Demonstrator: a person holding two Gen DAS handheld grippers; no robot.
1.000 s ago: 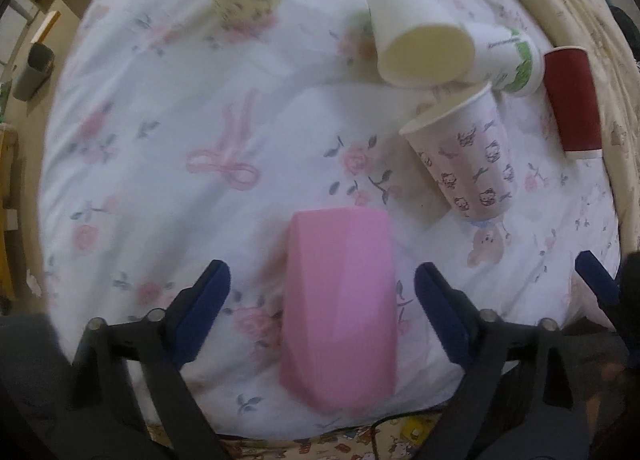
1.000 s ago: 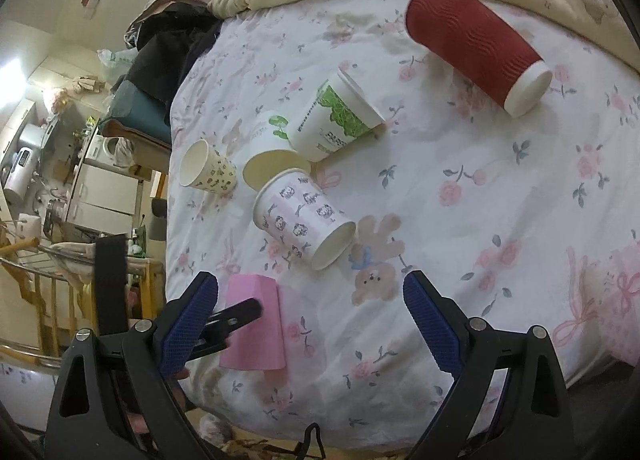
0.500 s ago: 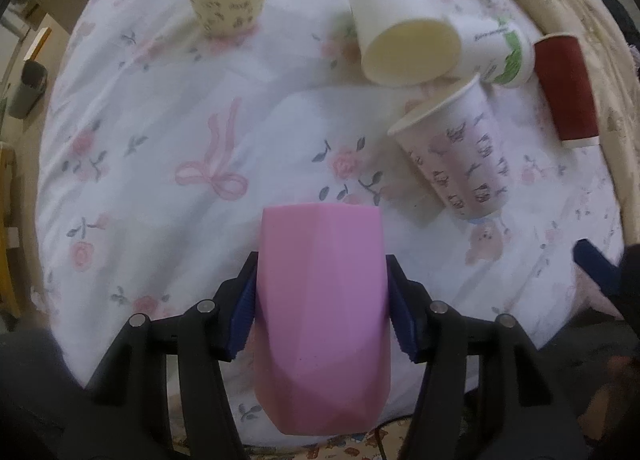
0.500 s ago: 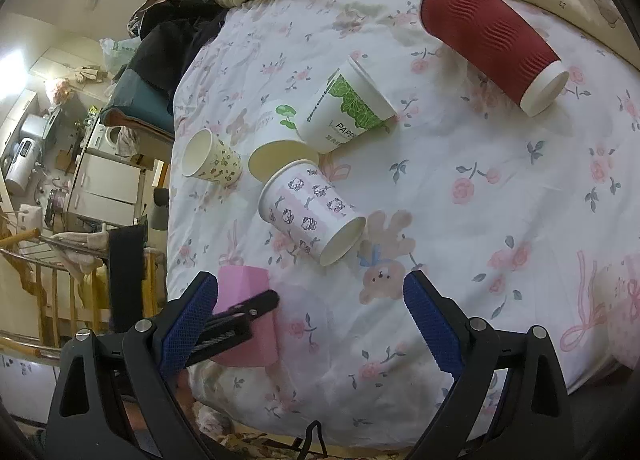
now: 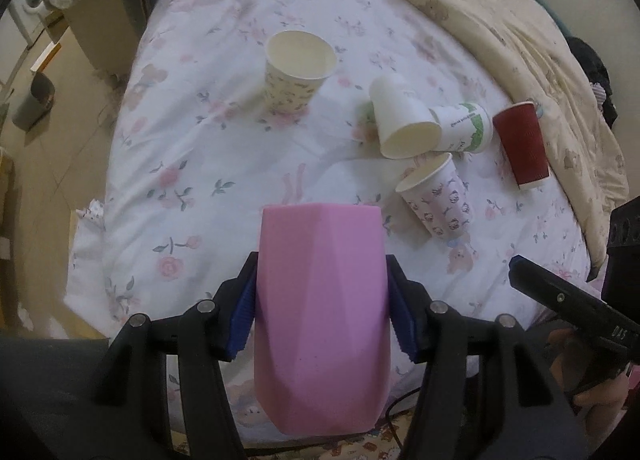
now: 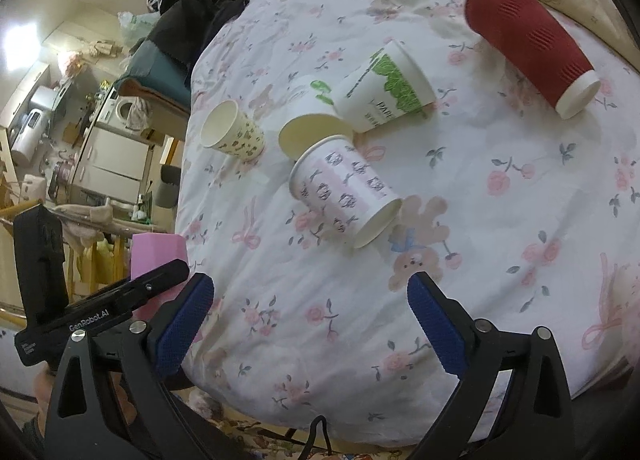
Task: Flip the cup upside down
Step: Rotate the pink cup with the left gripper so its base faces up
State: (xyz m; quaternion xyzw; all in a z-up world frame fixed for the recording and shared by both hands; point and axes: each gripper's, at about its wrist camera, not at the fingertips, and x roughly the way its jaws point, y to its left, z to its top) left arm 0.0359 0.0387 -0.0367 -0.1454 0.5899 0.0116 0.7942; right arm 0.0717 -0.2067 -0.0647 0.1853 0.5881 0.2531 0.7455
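On a flowered bedsheet, five paper cups lie far; left gripper clamps one pink cup, right gripper gapes empty.

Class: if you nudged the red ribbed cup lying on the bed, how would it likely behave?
The red cup lies on its side, so it would probably roll, curving since it tapers. The soft bedsheet may slow it. It looks like paper: likely light and crushable.
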